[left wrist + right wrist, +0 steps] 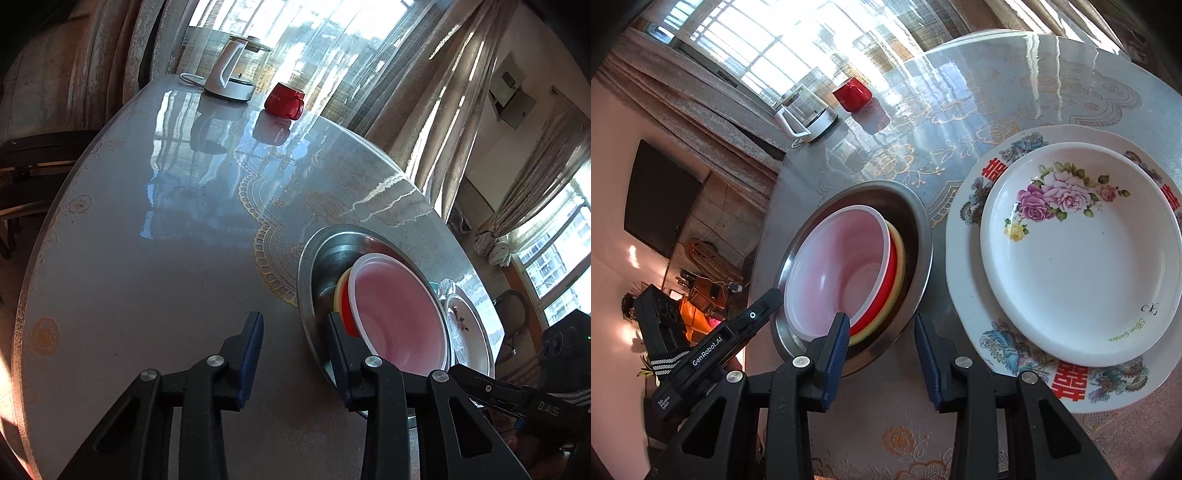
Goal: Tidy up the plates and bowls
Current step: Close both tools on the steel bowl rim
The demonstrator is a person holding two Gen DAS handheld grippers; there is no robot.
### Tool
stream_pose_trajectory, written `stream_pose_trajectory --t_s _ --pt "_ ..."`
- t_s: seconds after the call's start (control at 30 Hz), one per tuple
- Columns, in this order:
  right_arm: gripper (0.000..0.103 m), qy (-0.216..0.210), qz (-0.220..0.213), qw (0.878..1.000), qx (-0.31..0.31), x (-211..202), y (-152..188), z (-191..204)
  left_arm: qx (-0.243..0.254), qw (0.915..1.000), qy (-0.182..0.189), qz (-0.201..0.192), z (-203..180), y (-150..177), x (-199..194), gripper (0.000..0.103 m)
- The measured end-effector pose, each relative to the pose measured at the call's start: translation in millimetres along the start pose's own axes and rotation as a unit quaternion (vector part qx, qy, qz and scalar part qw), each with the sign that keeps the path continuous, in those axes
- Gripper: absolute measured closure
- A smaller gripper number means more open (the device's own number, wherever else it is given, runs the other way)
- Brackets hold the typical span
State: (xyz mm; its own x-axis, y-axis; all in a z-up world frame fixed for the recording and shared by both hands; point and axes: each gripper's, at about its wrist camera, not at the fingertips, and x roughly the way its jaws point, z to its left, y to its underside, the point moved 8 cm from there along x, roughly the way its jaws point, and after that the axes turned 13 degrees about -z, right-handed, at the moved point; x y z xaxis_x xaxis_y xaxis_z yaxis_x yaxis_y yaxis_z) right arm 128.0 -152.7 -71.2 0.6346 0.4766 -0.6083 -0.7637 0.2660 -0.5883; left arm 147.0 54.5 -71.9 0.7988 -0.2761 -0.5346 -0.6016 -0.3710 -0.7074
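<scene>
A steel bowl (306,258) (918,221) stands on the table and holds a nested stack: a translucent pink bowl (399,314) (842,258) on top, then a red bowl (348,310) (892,266) and a yellow bowl (339,291) (900,258). My left gripper (293,321) straddles the steel bowl's rim, one finger inside and one outside, with gaps beside the pads. My right gripper (880,319) straddles the opposite rim in the same way. A white floral plate (1082,266) (465,317) lies on a larger plate with red characters (1067,384) beside the bowl.
At the far side of the round glossy table (147,258) (997,92) stand a red mug (284,101) (851,94) and a white kettle (231,74) (807,114). Curtains and windows lie beyond the table's edge. A dark chair (33,155) stands at the left.
</scene>
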Motion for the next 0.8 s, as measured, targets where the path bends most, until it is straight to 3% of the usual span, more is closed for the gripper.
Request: stream_pose_trajectory --t_s 0.27,0.67,0.8 --pt "0.076 0.000 0.012 1.000 0.008 11.3 6.7 -5.0 0.037 0.9992 0.008 0.015 -8.9 -0.1 5.4 0.078" --pt "0.078 0.017 0.015 0.999 0.025 15.0 5.0 -5.5 0.026 0.9976 0.028 0.058 -7.6 0.6 12.6 0.080" --pt "0.080 0.018 0.012 1.000 0.008 14.7 4.9 -4.4 0.060 0.9959 0.028 0.061 -15.1 1.2 12.1 0.085"
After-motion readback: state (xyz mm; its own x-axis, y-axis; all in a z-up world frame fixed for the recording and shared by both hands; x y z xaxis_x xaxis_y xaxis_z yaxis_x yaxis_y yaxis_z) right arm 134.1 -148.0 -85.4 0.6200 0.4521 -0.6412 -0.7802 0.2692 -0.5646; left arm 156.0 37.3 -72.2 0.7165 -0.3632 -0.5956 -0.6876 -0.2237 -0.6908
